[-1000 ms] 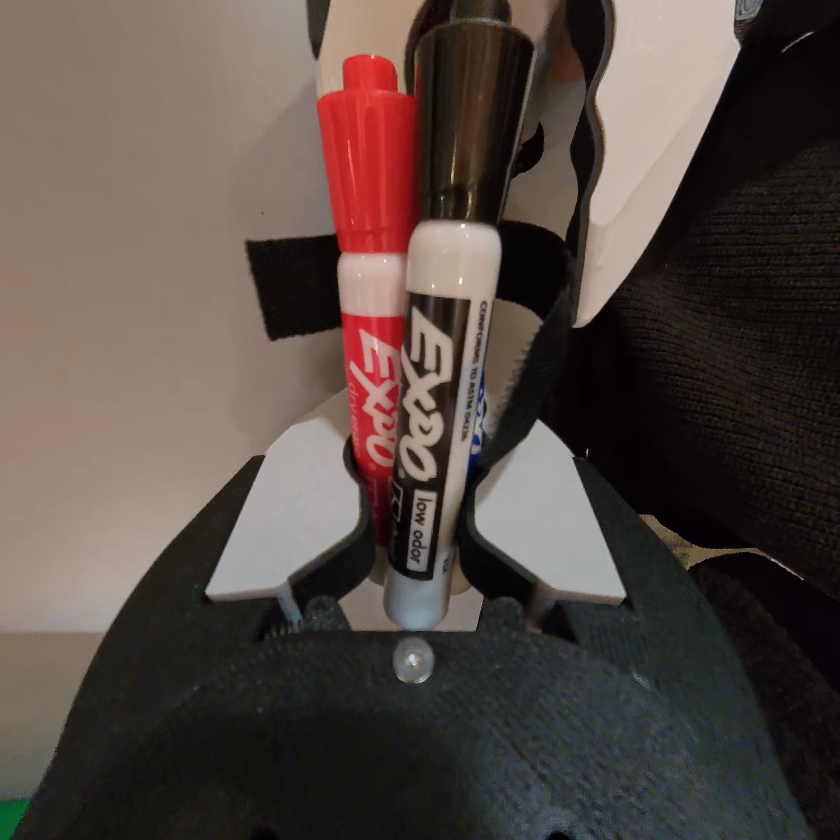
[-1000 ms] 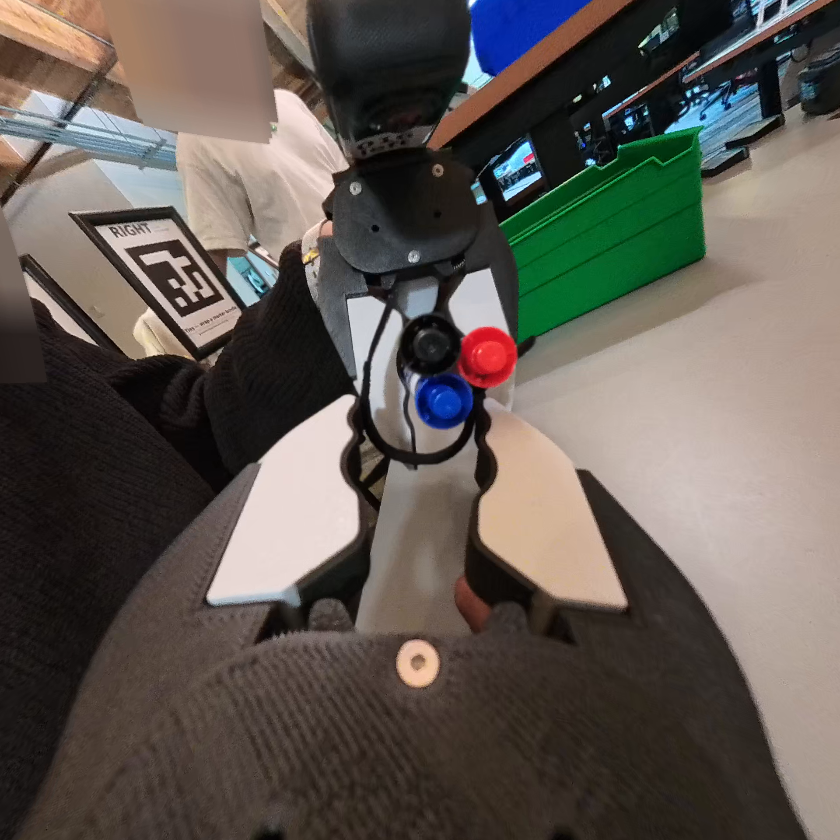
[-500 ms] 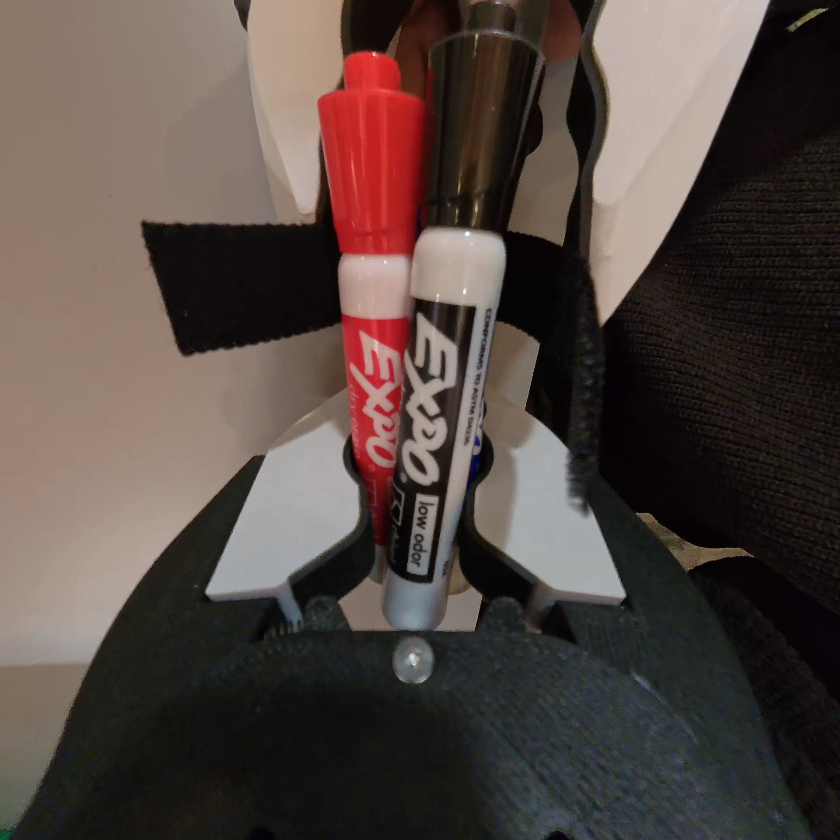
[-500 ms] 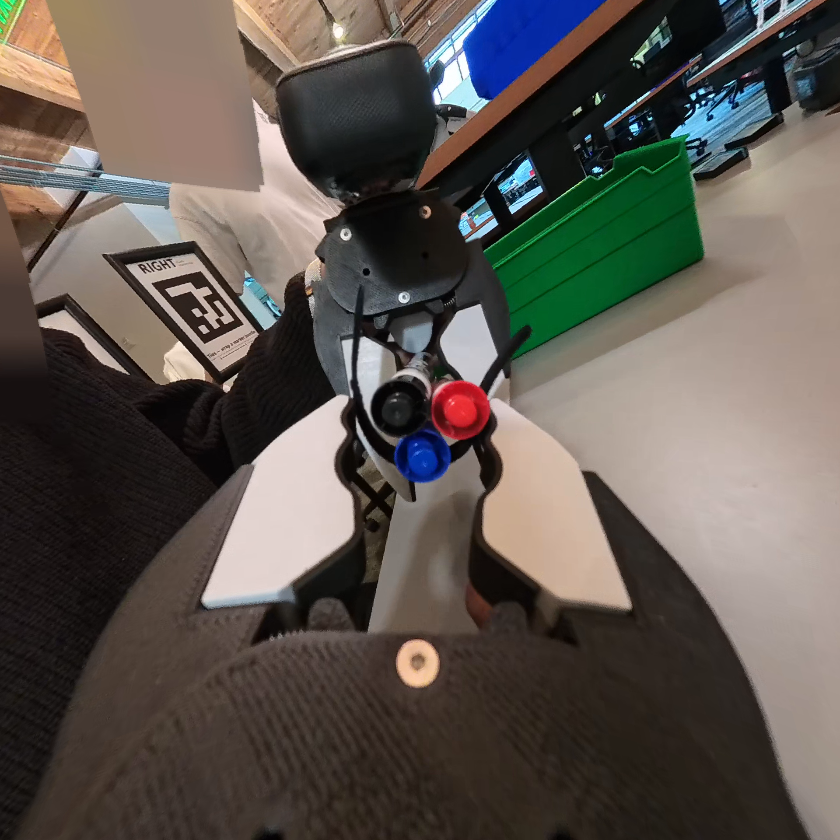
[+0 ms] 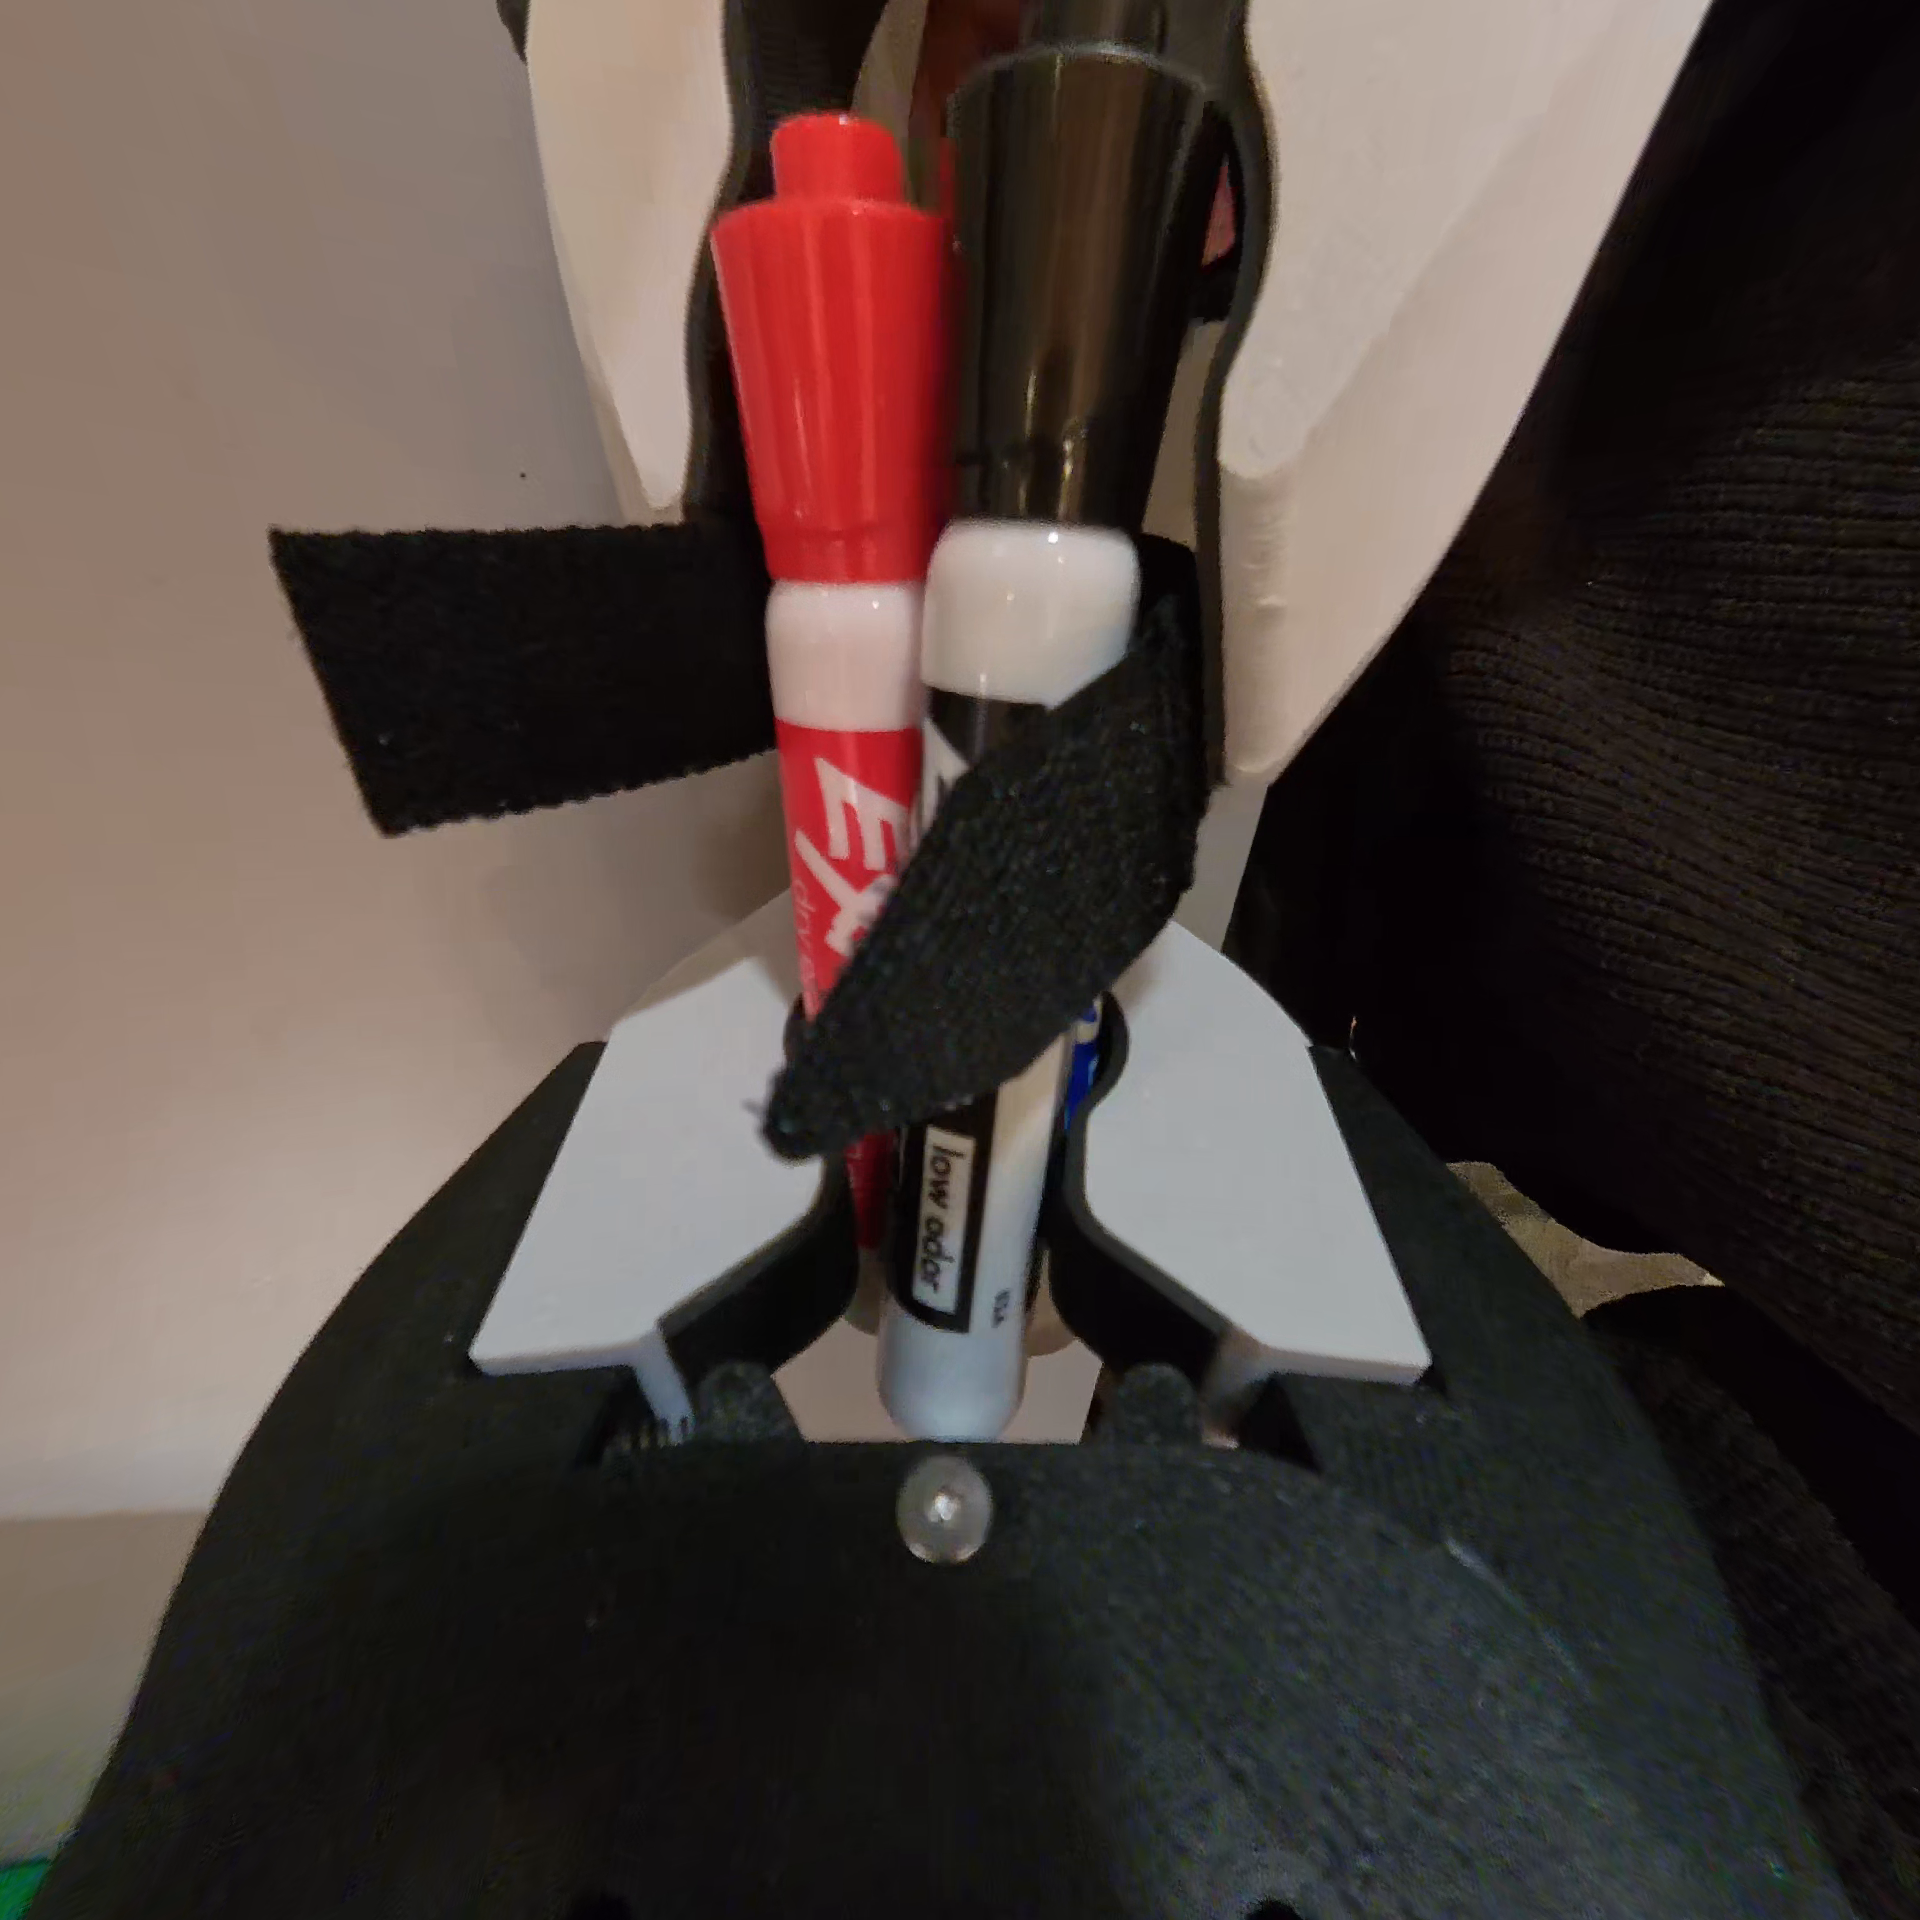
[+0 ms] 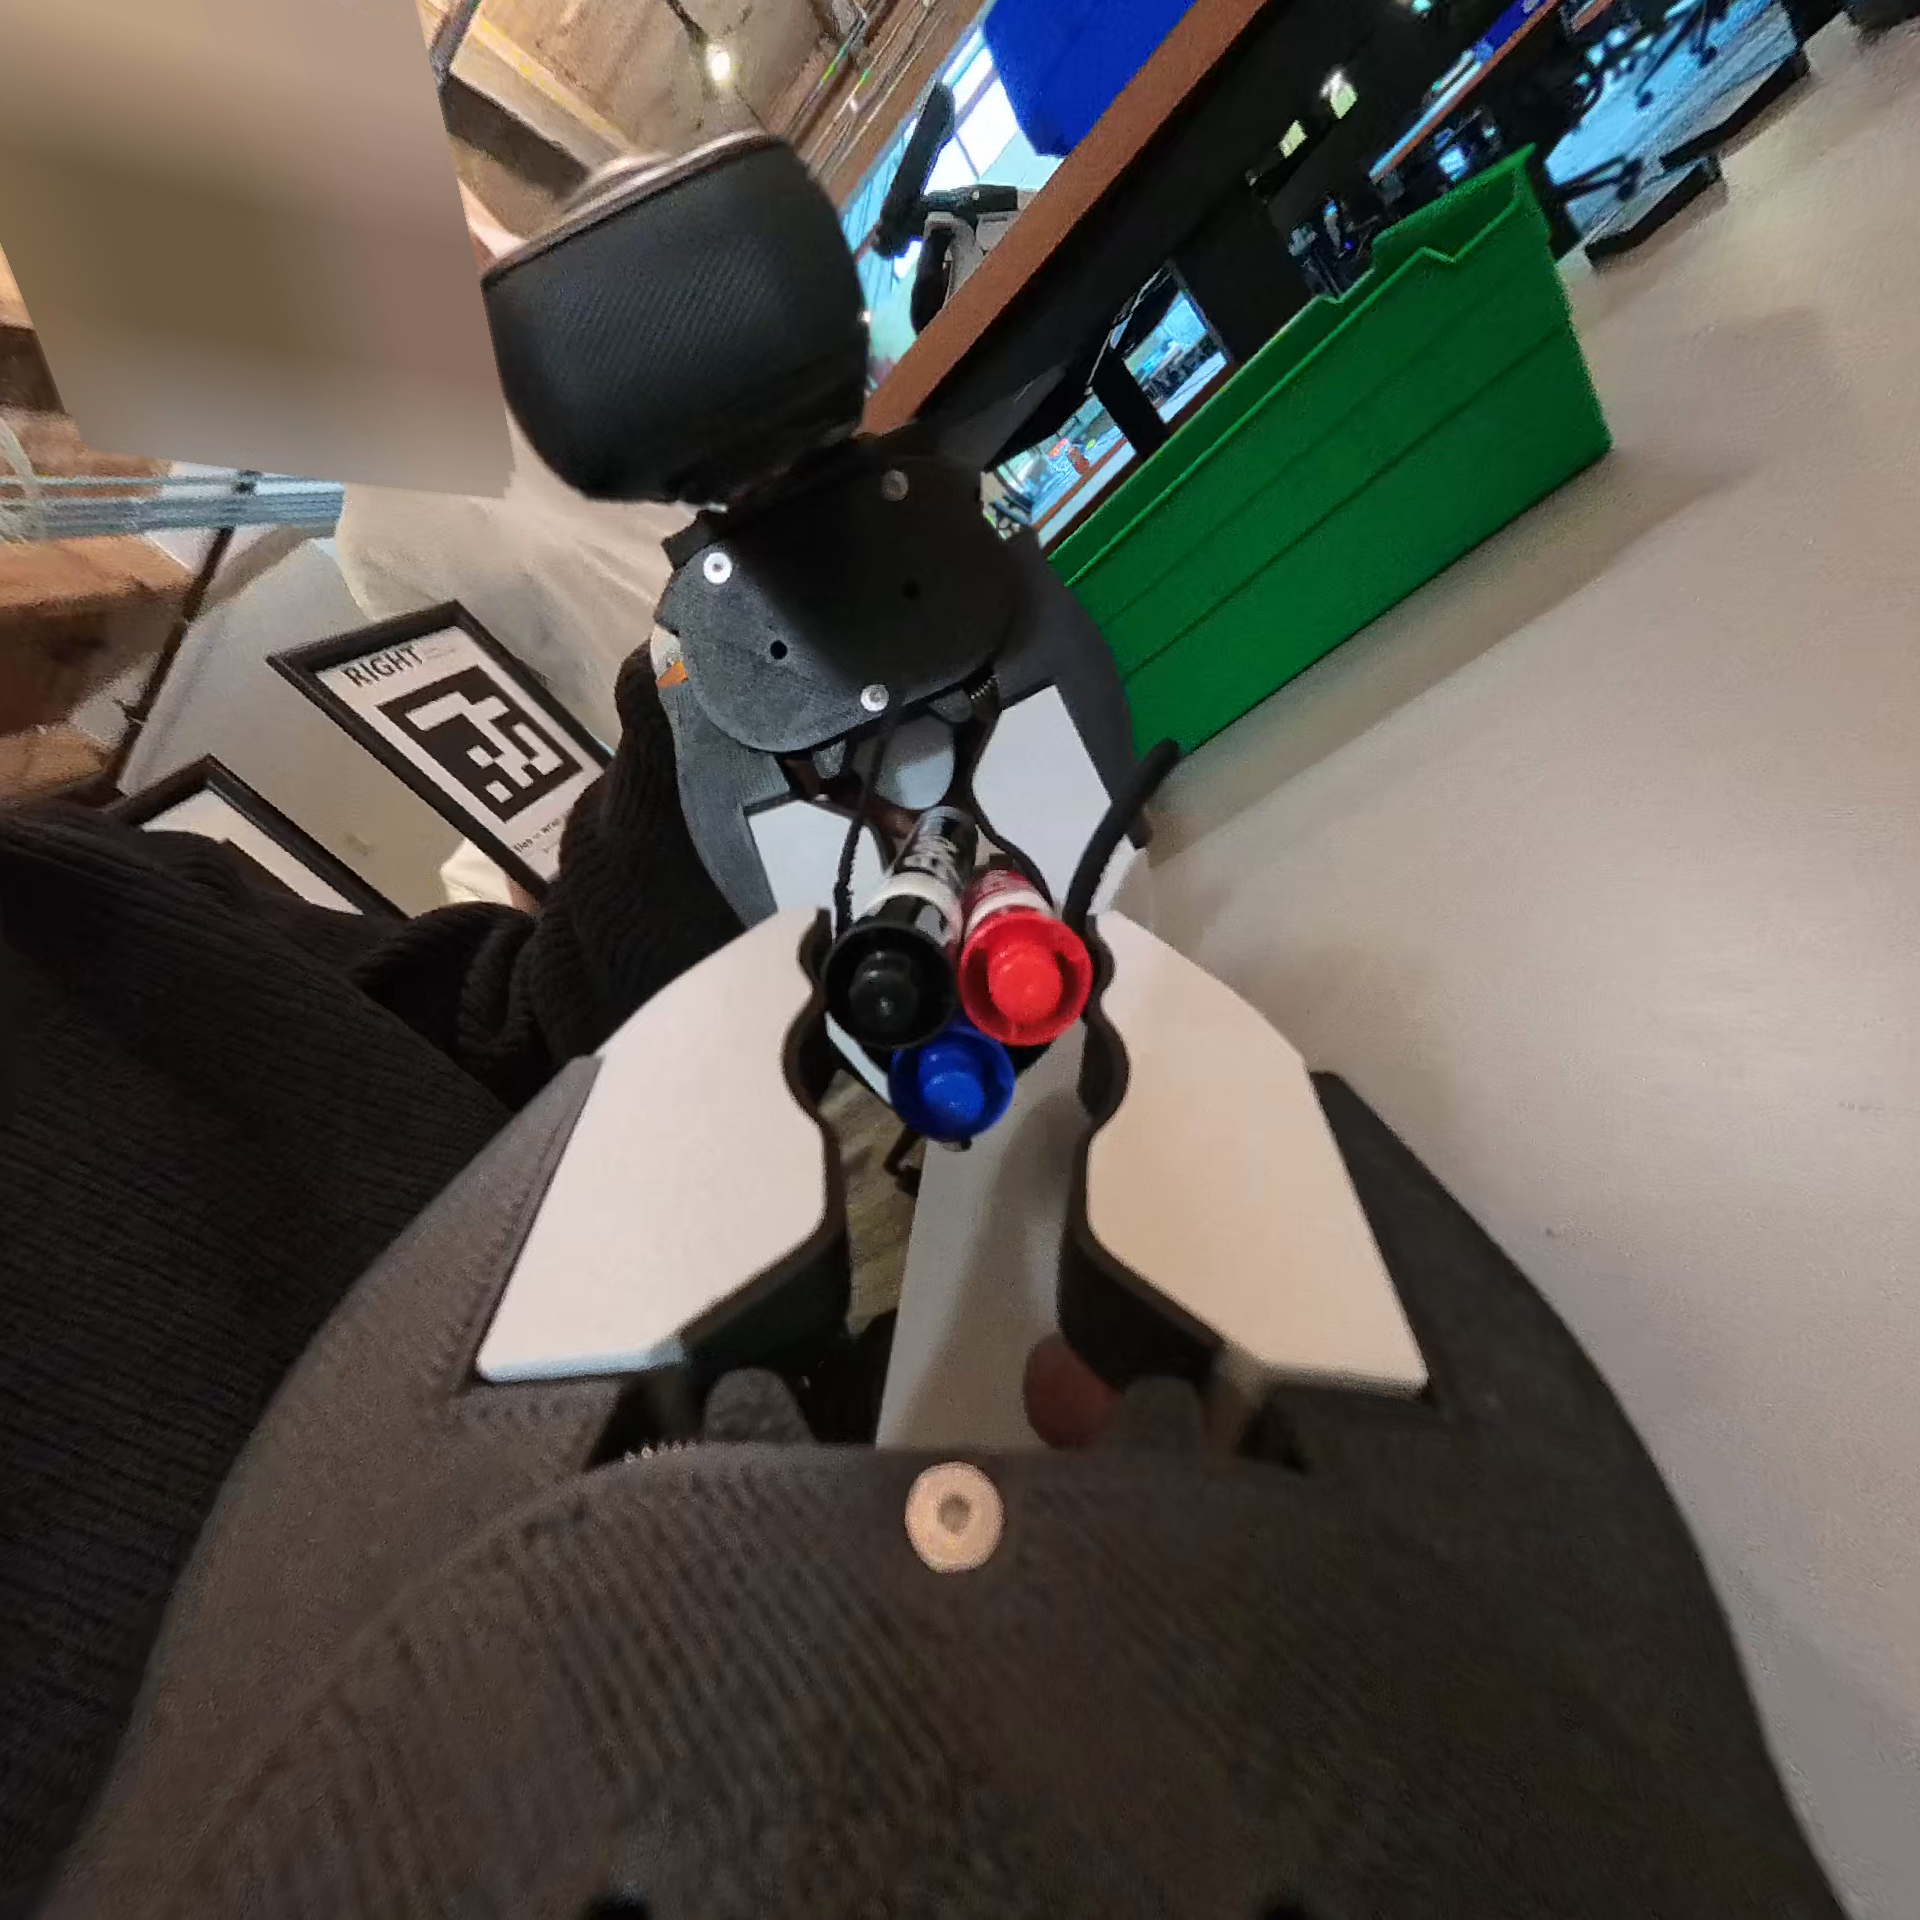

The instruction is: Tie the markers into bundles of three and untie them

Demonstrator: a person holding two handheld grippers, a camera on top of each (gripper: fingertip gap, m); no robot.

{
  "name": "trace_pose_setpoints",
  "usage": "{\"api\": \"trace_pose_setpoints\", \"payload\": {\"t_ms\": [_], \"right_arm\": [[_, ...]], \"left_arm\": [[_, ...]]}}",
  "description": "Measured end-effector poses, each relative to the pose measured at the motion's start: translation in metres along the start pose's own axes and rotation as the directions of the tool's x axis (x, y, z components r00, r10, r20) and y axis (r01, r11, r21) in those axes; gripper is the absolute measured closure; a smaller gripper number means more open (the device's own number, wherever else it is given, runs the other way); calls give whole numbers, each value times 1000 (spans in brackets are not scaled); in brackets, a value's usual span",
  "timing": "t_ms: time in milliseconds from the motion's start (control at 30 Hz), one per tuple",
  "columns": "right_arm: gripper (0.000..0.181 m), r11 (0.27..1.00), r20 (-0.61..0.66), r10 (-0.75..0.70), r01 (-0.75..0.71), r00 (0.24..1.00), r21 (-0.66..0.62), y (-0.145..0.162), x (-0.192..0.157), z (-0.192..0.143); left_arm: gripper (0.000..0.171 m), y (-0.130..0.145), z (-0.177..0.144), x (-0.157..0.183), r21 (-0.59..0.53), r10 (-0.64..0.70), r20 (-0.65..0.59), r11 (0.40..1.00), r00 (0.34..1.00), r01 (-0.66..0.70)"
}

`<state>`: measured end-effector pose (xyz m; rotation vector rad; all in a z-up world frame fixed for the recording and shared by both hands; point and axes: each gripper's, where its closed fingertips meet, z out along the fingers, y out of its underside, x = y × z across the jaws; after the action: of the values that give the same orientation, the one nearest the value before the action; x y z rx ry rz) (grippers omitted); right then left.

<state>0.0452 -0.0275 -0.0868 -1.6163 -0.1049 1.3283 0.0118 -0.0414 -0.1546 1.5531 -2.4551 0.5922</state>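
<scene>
The left gripper (image 5: 961, 1049) is closed tight on three markers: a red marker (image 5: 836, 665), a black marker (image 5: 1029, 665) and a blue marker (image 6: 951, 1081) tucked behind them. A black hook-and-loop strap (image 5: 997, 914) loops loosely around them, one end sticking out to the side. Farther on, the right gripper (image 6: 951, 997) has its fingers around the caps, maybe just touching them. A green bin (image 6: 1351, 468) sits behind on the table (image 6: 1558, 935).

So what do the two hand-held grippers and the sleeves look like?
Each hand-held gripper, left and right, has flat pale-grey fingers with wavy black inner edges on a rounded black textured body with a silver screw. The sleeves are black ribbed knit.
</scene>
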Motion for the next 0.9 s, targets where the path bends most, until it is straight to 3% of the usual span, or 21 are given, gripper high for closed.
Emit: {"api": "trace_pose_setpoints", "payload": {"t_ms": [300, 433, 600, 733, 900], "right_arm": [[138, 998, -17, 58, -58, 998, -7, 1, 5, -4], [153, 999, -45, 7, -9, 999, -39, 2, 6, -7], [149, 993, -72, -74, 67, 995, -95, 5, 5, -8], [136, 984, -72, -153, 145, 986, -107, 0, 1, -7], [147, 959, -49, -245, 234, 968, -157, 3, -5, -9]], "left_arm": [[126, 2, 8, 0, -53, -1, 20, 999, 1000, 2], [125, -1, 11, 2, -60, 14, 16, 998, 1000, -13], [126, 0, 12, 2, -65, 14, 15, 998, 1000, -13], [126, 3, 14, 1, -88, 10, 25, 996, 1000, -8], [126, 0, 17, 4, -95, 20, 10, 995, 1000, -19]]}}
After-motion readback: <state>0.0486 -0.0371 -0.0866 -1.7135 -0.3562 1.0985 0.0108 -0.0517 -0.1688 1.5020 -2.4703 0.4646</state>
